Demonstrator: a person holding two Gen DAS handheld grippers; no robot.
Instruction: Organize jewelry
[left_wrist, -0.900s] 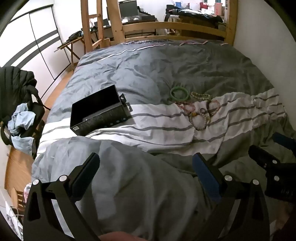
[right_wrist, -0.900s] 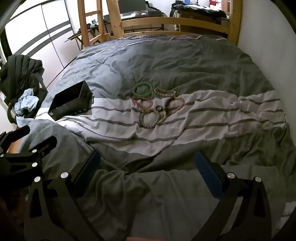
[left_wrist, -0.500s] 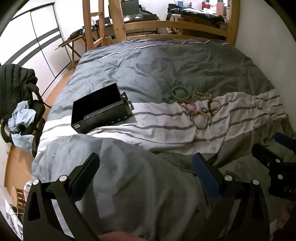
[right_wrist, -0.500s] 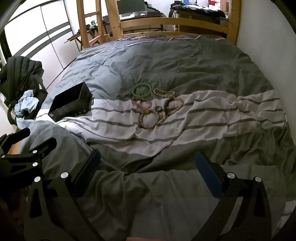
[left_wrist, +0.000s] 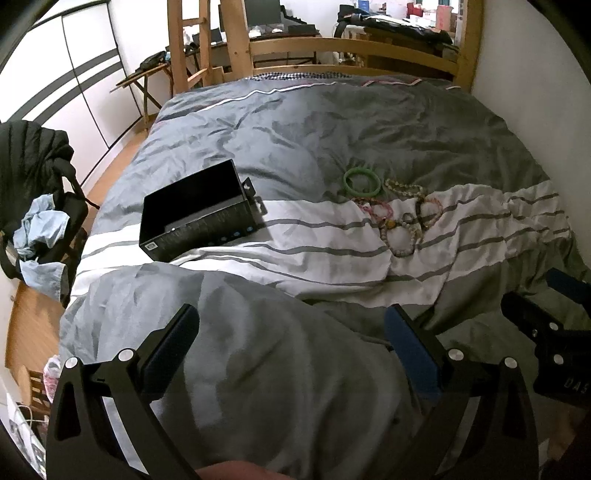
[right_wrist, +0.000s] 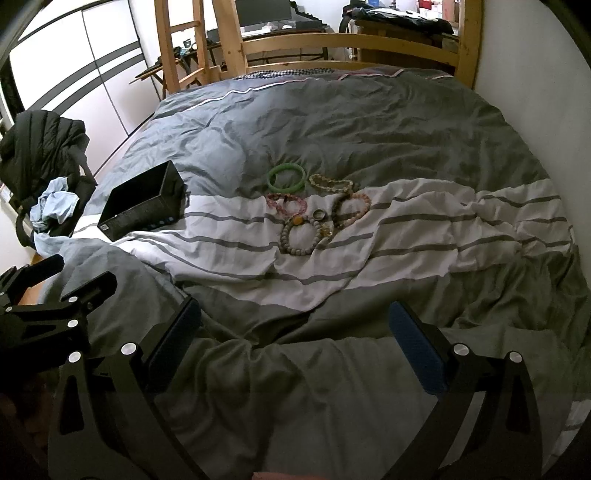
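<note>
nothing picked yet: both the left gripper (left_wrist: 291, 343) and right gripper (right_wrist: 295, 339) hang with jaws spread, empty. next, reach for the bracelets (right_wrist: 314, 210) and carry them to the black box (right_wrist: 142, 201).

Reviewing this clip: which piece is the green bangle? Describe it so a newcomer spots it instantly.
Start at the bed's striped duvet, then find the cluster of bracelets near its middle, right of the open black box. The green bangle lies at the cluster's far left corner. It alone is a smooth, solid green ring; its neighbours are strung beads.
</note>
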